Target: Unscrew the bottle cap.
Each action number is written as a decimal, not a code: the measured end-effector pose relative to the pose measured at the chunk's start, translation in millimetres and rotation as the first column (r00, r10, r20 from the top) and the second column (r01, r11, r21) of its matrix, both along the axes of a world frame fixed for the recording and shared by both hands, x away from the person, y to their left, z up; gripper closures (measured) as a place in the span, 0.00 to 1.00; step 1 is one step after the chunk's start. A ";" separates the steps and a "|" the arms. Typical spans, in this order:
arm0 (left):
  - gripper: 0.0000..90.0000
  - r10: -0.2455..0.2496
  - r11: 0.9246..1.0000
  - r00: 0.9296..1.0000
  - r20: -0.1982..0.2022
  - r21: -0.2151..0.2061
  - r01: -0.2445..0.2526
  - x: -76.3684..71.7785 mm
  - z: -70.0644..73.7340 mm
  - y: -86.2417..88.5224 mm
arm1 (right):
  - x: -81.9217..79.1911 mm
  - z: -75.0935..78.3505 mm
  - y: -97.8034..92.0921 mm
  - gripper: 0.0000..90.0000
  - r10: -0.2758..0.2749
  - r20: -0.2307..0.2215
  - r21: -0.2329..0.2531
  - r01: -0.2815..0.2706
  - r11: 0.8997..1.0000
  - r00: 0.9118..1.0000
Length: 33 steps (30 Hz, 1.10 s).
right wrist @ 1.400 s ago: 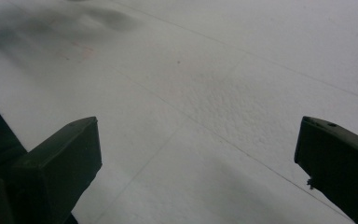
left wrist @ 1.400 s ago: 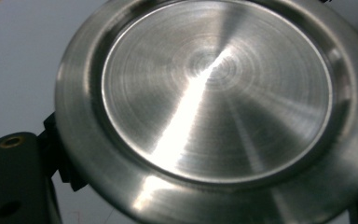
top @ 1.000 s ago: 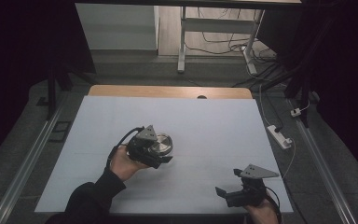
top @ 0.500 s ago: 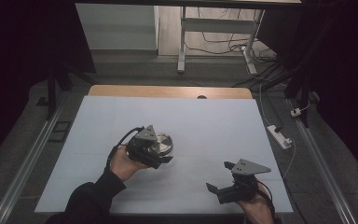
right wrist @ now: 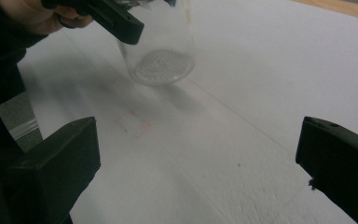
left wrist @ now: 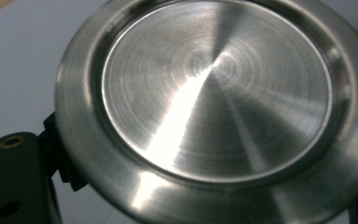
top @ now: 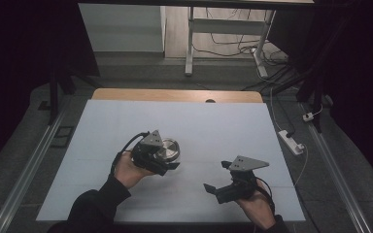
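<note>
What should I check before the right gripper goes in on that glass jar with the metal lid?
1. Left gripper at the metal lid: ok, its jaws sit at the rim; firm grip cannot tell.
2. Right gripper open: ok, jaws wide apart.
3. Right gripper empty: ok.
4. Glass jar standing on the table: ok, base looks flat on it.
5. Path from right gripper to jar free: ok, bare white surface between.
6. Lid screwed on or loose: cannot tell.

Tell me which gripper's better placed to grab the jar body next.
Right. The right gripper is open, holds nothing and faces the glass jar across bare table. The left gripper is already at the jar's metal lid, apparently clamped on its rim.
</note>
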State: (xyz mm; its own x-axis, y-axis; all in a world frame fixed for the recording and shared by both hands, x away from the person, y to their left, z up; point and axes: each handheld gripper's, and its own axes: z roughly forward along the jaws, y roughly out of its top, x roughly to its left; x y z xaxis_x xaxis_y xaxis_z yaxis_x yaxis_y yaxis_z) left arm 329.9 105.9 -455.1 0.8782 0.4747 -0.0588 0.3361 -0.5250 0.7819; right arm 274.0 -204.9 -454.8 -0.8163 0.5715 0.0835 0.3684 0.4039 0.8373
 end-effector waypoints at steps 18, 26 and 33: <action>0.16 -0.029 1.000 1.000 0.012 -0.004 0.029 -3.4 1.2 -1.6 | 28.5 22.6 50.1 0.00 0.073 0.018 -0.033 -0.072 0.997 0.997; 0.16 -0.053 0.999 0.998 0.019 0.011 0.053 -4.7 1.3 -3.6 | 38.8 32.8 69.4 0.00 0.083 0.023 -0.024 -0.082 0.996 0.996; 0.16 -0.084 0.996 0.996 0.017 0.028 0.084 -6.1 0.8 -6.3 | 45.9 41.5 91.6 0.01 0.131 0.036 -0.011 -0.131 0.991 0.991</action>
State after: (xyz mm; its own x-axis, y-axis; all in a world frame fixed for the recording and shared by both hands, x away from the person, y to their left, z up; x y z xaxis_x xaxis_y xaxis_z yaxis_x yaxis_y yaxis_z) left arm 323.8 99.6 -454.3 0.9159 0.4002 -0.0309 0.2759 -0.5720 0.7724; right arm 320.0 -113.2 -413.3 -0.8867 0.4598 0.0481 0.2811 0.4537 0.8456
